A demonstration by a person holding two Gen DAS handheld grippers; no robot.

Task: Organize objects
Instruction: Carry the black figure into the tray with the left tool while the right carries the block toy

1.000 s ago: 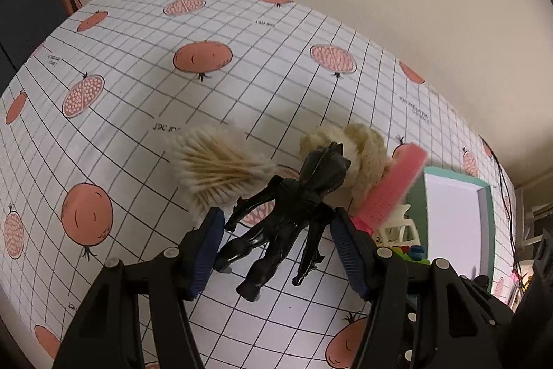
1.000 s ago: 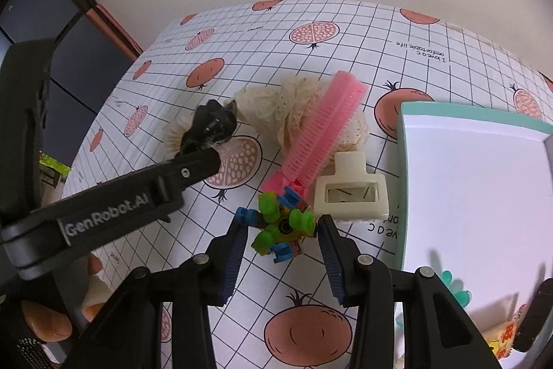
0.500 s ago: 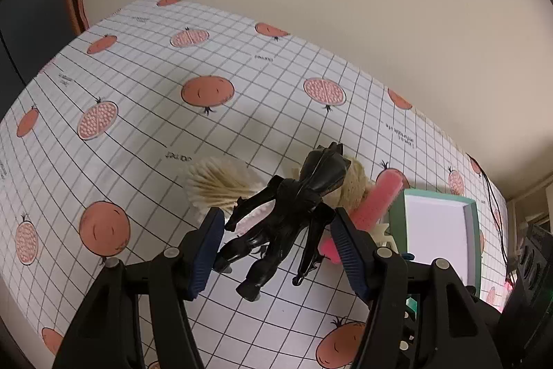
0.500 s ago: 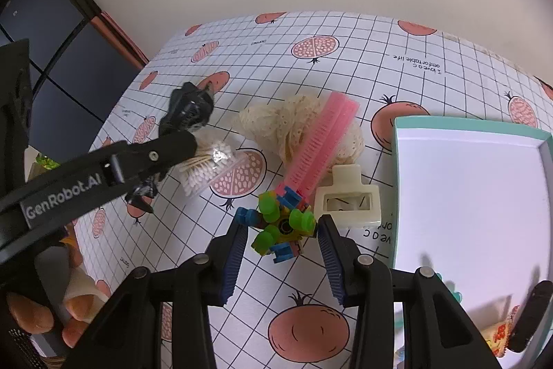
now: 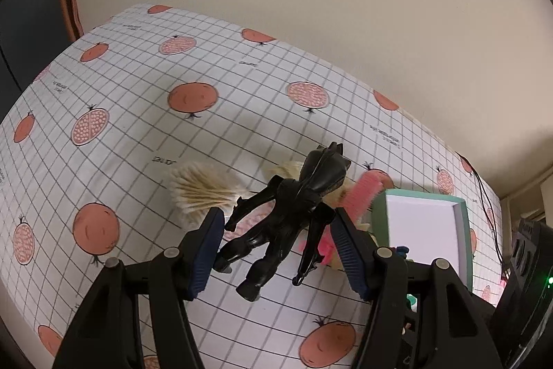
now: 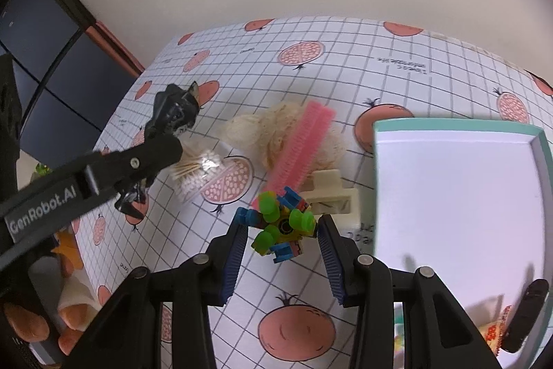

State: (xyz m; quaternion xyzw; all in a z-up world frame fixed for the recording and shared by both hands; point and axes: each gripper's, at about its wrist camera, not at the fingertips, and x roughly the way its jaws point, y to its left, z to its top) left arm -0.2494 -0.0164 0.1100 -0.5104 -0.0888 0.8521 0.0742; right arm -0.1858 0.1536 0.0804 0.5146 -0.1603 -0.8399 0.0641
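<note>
The left gripper (image 5: 276, 242) is pinching a black figurine (image 5: 290, 213) between its blue pads, clear of the checked tablecloth (image 5: 138, 113). The toy's long axis runs from its feet at lower centre of the left wrist view up to its horned head at centre right, so the head leads toward the teal-rimmed tray (image 5: 463, 220) at the right edge of that frame. The tray lies to the right of the held toy, with the pink comb (image 5: 359, 194) and a cream mesh bundle between them and a bunch of cotton swabs (image 5: 204, 189) to the toy's left. In the right wrist view the right gripper (image 6: 283, 246) is closed on a multicoloured brick toy (image 6: 280, 230) at lower centre, and the tray's white floor (image 6: 456, 196) fills the right of the frame, just beside that toy. A cream clip (image 6: 331, 196) sits between the brick toy and the tray wall. By my reading the right gripper is much nearer the tray and has the shorter path, whereas the left must carry the figurine over the comb and bundle, probably keeping its dangling legs above them.
</note>
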